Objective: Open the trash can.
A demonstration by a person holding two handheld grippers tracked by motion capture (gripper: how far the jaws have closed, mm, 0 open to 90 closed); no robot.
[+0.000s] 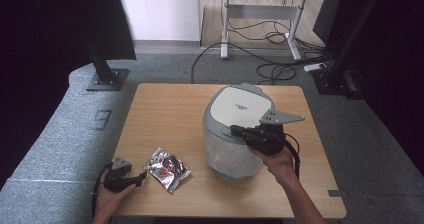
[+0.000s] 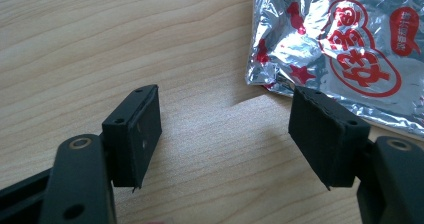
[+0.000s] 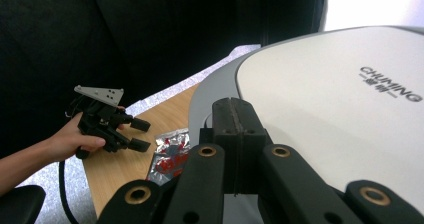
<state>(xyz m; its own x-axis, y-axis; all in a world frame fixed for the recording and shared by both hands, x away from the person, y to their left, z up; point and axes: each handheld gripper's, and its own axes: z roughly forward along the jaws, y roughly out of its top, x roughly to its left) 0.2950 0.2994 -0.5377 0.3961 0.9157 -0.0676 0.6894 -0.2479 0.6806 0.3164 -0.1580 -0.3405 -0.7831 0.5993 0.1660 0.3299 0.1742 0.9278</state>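
Observation:
A white and grey countertop cooker [image 1: 239, 108] stands on the right half of the wooden table [image 1: 165, 111]. My right gripper [image 1: 234, 131] is shut, with nothing between its pads, and its tip lies at the grey front rim of the cooker's lid [image 3: 325, 109]. The right gripper view shows the shut jaws of this gripper [image 3: 234, 109] just over that rim. A silver foil packet [image 1: 167, 169] with red print lies flat near the front left of the table. My left gripper [image 1: 141, 176] stands open just left of the foil packet [image 2: 345, 49], low over the wood. Its pads [image 2: 145, 126] are apart and hold nothing.
Behind the table stand a desk [image 1: 262, 9] with floor cables [image 1: 275, 71] and two black stand bases [image 1: 107, 79]. Grey carpet surrounds the table. Bare wood lies left of and behind the cooker.

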